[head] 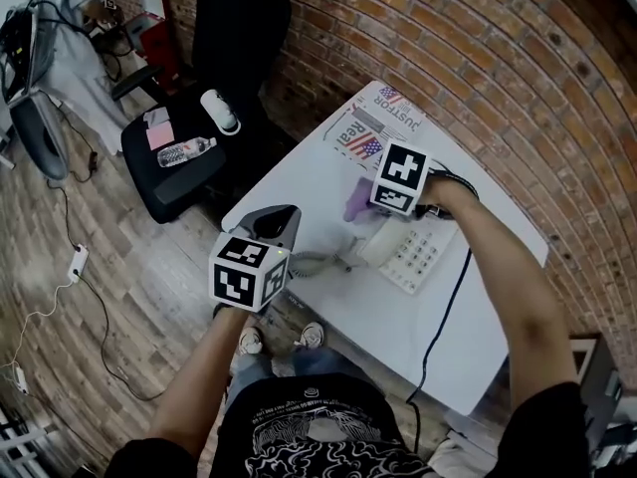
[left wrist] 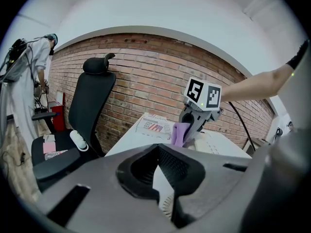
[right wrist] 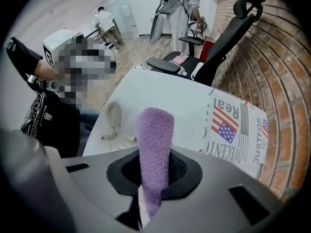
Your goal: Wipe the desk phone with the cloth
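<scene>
**Purple cloth pinched fast beside the desk phone**

The right gripper [right wrist: 153,178] has its fingers pressed on a purple cloth [right wrist: 154,144]. The terry strip stands up out of the narrow cleft between them and folds over at its top. From the head view, the cloth [head: 358,199] hangs from the right gripper [head: 370,207] just off the far-left end of the white desk phone [head: 416,255], close to its handset [head: 381,244]. Whether the cloth touches the phone cannot be told.

The phone lies on the white tabletop [head: 299,182], its keypad facing up. Its coiled cord [head: 317,263] trails toward the near edge, and a black cable runs off the front.

The left gripper [left wrist: 163,178] is held low at the tabletop's near-left corner, well apart from the phone. Its fingers are drawn together to a thin slit with nothing between them (only a sliver of white tabletop shows through).

A newspaper [head: 373,127] printed with a flag lies at the far end, by the brick wall. A black office chair [head: 169,167] stands beyond the corner.
</scene>
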Demonstrator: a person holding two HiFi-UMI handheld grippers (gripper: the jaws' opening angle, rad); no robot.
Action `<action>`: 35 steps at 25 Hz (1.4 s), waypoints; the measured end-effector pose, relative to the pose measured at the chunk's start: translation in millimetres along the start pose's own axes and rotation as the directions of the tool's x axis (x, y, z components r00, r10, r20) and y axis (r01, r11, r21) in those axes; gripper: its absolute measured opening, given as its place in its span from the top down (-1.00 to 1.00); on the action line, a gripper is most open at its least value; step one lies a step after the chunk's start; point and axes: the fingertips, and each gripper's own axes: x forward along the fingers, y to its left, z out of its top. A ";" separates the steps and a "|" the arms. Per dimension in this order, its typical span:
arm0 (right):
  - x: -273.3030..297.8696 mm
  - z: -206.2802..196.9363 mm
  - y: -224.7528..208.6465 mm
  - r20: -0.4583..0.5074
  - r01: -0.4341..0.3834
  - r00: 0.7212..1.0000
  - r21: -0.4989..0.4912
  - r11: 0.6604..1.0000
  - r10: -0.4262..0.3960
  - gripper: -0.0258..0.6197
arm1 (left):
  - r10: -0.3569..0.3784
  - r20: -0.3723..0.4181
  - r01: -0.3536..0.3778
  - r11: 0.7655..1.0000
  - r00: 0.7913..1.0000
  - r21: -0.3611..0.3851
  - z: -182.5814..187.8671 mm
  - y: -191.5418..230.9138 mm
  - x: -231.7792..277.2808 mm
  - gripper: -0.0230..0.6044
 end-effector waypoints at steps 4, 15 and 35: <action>3.0 3.3 11.7 0.006 0.007 1.000 0.020 1.000 -0.008 0.79 | -0.016 -0.011 0.016 1.000 1.000 0.011 -2.9 1.8 -10.5 0.91; 4.7 17.1 45.5 0.098 -0.003 0.995 0.137 0.991 -0.010 0.79 | -0.080 -0.040 0.082 0.995 0.996 0.054 -12.6 0.7 -34.6 0.91; 23.1 31.5 106.5 0.201 0.017 0.974 0.382 0.924 -0.101 0.79 | -0.237 -0.097 0.249 0.957 0.967 0.149 -31.5 1.1 -73.7 0.91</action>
